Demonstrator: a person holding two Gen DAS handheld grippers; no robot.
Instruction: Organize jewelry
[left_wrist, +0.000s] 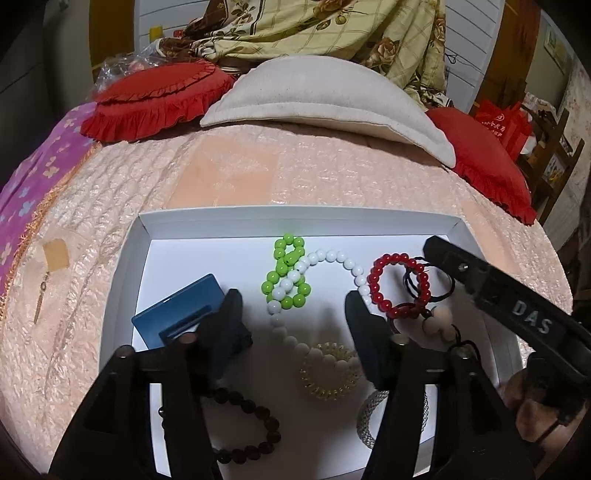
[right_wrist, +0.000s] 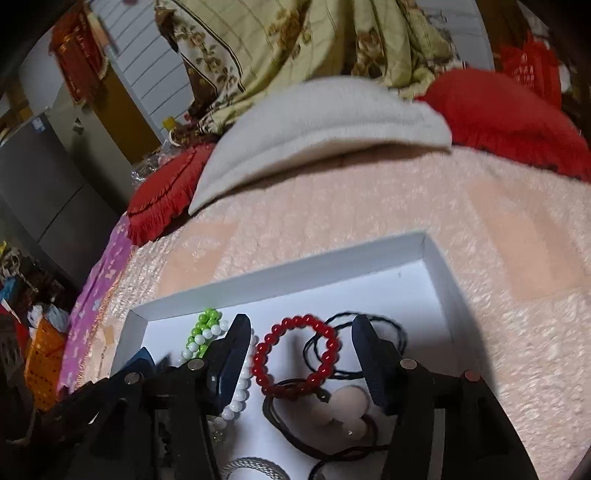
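Note:
A white tray (left_wrist: 295, 216) lies on the bed and holds jewelry. In it are a green bead bracelet (left_wrist: 286, 273), a white bead necklace (left_wrist: 332, 258), a red bead bracelet (left_wrist: 400, 286), a black cord (left_wrist: 439, 284), a blue box (left_wrist: 177, 317), a clear coil hair tie (left_wrist: 328, 369), a dark bead bracelet (left_wrist: 251, 428) and a silver mesh bangle (left_wrist: 369, 413). My left gripper (left_wrist: 293, 314) is open above the white necklace. My right gripper (right_wrist: 299, 336) is open over the red bracelet (right_wrist: 295, 354) and the pink-bead cord (right_wrist: 347, 410).
The tray (right_wrist: 439, 269) rests on a peach quilt (left_wrist: 258, 170). A white pillow (left_wrist: 317, 96) and red cushions (left_wrist: 155, 99) lie behind it. A small gold earring (left_wrist: 40, 299) lies on the quilt left of the tray. An orange basket (right_wrist: 40, 365) stands off the bed.

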